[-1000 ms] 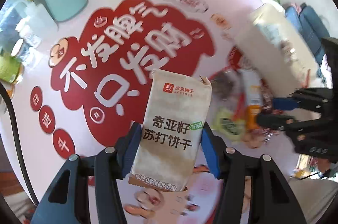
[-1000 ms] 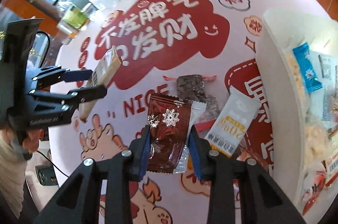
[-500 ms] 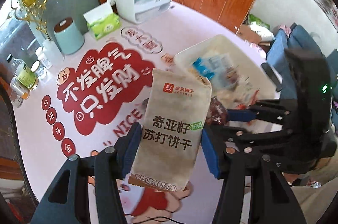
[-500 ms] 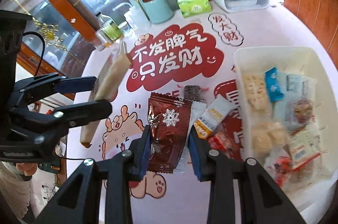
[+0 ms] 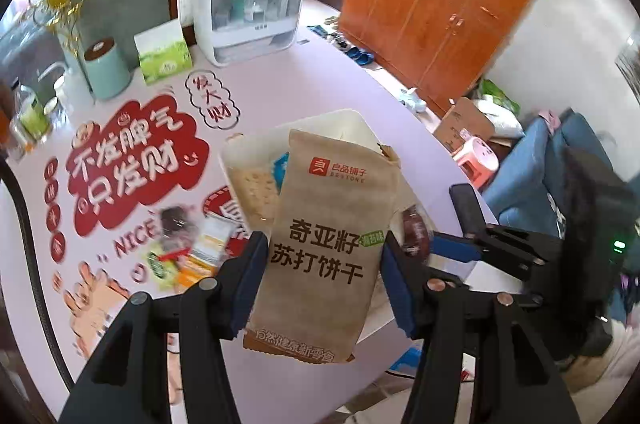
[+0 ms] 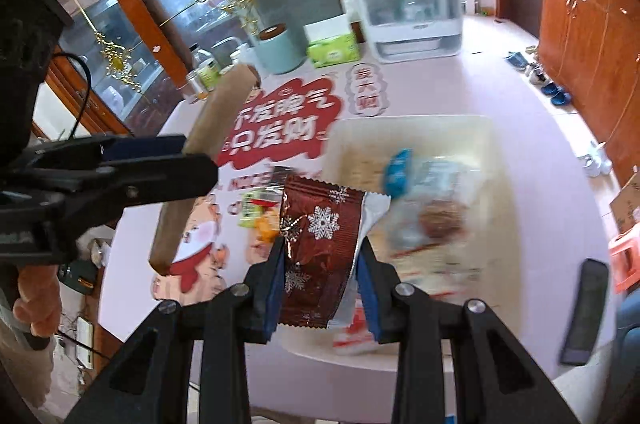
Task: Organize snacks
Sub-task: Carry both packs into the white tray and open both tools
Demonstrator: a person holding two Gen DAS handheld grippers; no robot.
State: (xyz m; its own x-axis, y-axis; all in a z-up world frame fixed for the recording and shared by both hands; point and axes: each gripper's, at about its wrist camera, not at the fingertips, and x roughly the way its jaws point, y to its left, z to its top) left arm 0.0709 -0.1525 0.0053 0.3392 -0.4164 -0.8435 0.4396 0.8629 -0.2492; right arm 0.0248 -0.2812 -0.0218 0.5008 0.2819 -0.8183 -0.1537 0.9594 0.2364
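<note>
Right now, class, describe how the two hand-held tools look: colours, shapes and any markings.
Both match: the left tool and right tool have black angular fingers with triangular cut-outs, silver rivets and blue pads. The right tool's body shows a small green light. A black cable loops behind the left one.

At the table's [image 5: 280,96] far edge: white appliance [image 5: 244,12], green tissue box [image 5: 164,58], teal canister [image 5: 106,70]. Jars [image 5: 28,112] stand left. Beyond: orange cabinets [image 5: 452,8], shoes [image 5: 354,52], pink stool [image 5: 476,156], blue sofa [image 5: 532,168].
</note>
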